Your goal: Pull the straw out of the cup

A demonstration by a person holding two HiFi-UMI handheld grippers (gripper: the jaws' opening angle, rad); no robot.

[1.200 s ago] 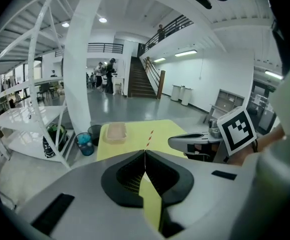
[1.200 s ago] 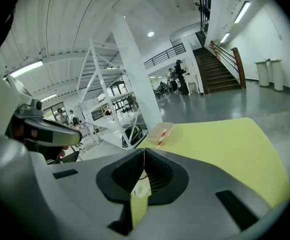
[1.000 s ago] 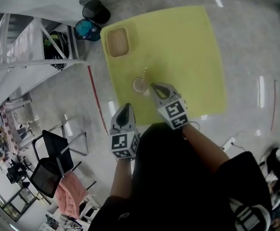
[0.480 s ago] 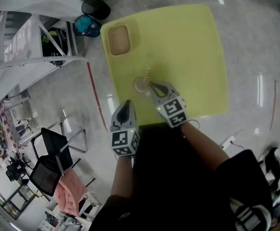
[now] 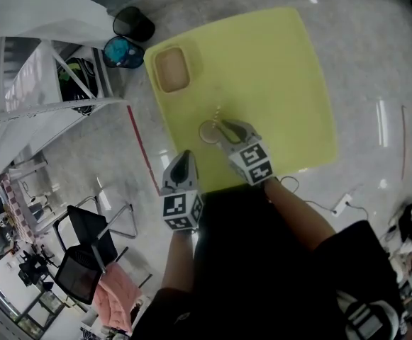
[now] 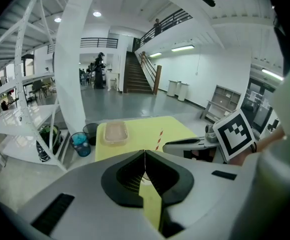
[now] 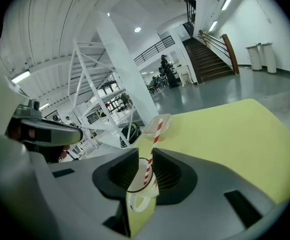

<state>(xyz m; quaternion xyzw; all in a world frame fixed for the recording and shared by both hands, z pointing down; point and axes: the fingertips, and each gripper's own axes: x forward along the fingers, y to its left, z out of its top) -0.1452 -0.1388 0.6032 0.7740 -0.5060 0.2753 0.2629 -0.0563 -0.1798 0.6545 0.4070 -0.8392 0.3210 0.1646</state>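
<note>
The straw [image 7: 154,148], striped red and white, stands tilted in a white cup [image 7: 137,183]. Its upper end sticks out above the rim. The cup sits on a yellow table [image 7: 224,129], near the middle of it and a little toward the person.

The right gripper [image 7: 145,154] is at the cup, and its jaws are apart by a narrow gap. The straw rises through this gap, close to one jaw. I cannot tell if a pad touches it.

The left gripper [image 6: 145,154] has its jaws closed together, with nothing between them. In the head view it is by the near edge of the table, to the left of the cup and apart from it.

A shallow beige tray [image 6: 114,132] lies at the far left corner of the table. On the floor past that corner stand a blue bin [image 6: 79,143] and a black bin [image 5: 133,23].
</note>
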